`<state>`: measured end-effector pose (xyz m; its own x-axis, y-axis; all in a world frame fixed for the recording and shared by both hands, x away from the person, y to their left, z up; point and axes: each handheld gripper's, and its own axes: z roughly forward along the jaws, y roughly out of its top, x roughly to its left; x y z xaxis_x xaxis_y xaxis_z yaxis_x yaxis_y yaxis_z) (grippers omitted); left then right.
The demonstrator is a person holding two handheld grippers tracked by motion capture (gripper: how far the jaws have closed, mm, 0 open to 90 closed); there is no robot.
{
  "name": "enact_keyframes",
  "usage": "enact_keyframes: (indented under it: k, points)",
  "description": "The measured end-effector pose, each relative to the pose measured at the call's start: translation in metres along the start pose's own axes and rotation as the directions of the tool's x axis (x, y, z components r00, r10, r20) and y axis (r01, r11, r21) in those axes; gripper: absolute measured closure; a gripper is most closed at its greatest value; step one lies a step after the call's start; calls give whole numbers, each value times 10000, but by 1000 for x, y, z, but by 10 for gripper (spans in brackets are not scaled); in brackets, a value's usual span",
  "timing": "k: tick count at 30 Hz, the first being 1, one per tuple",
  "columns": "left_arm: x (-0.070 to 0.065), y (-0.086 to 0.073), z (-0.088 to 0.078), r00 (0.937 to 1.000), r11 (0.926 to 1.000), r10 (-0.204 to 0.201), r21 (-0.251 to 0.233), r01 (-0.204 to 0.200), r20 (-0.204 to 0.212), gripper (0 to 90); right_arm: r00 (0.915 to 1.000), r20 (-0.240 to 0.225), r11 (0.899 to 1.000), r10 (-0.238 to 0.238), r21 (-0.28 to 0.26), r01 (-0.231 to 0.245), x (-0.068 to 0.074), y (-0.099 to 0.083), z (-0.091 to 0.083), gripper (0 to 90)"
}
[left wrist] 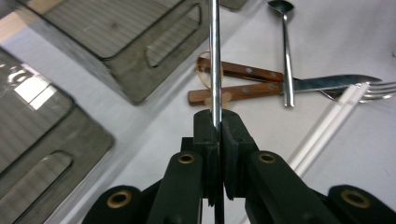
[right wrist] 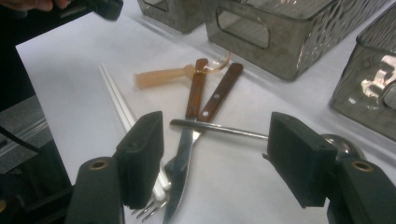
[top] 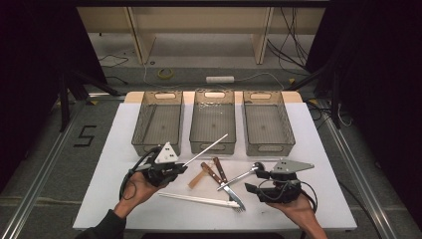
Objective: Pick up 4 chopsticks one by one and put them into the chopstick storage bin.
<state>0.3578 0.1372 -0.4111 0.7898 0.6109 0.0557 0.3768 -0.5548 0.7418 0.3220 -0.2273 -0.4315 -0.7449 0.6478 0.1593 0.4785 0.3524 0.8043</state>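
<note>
My left gripper (top: 182, 167) (left wrist: 215, 116) is shut on a thin metal rod (top: 206, 148) (left wrist: 215, 56), which slants up and away toward the middle basket (top: 212, 147). My right gripper (top: 255, 181) (right wrist: 215, 154) stands open just above the cutlery pile. The metal spoon's handle (right wrist: 219, 129) (top: 244, 173) lies on the table between its jaws, untouched by the pads. Under the spoon lie a wooden-handled knife (right wrist: 195, 95) (top: 211, 172) and a second wooden-handled piece (right wrist: 219, 95). An amber plastic spoon (right wrist: 161, 76) (top: 196, 179) lies beside their handles.
Three grey mesh baskets stand in a row at the back of the white table: left (top: 152, 148), middle, right (top: 271, 148). A pair of white chopsticks (top: 196, 199) (right wrist: 116, 95) lies near the front edge, ending by fork tines (top: 239, 205).
</note>
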Motion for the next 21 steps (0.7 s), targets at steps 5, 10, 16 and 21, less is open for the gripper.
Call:
enact_keyframes:
  k: [5,10,16,21]
  points:
    - [11,-2,-6,9990,9993,-343,-131,339,-279,853,10000,11,9999,45,111,-45,3,-4,3,356]
    - [25,-2,-9,9954,9966,-762,-346,743,-587,853,9999,74,9999,108,107,-108,6,-6,3,335]
    - [47,1,-14,9852,9905,-1309,-578,1251,-1106,853,9999,67,9999,127,84,-127,8,-8,0,334]
    - [71,0,-14,9672,9788,-2006,-728,1913,-1557,854,10000,-24,9993,-41,366,42,12,-10,5,335]
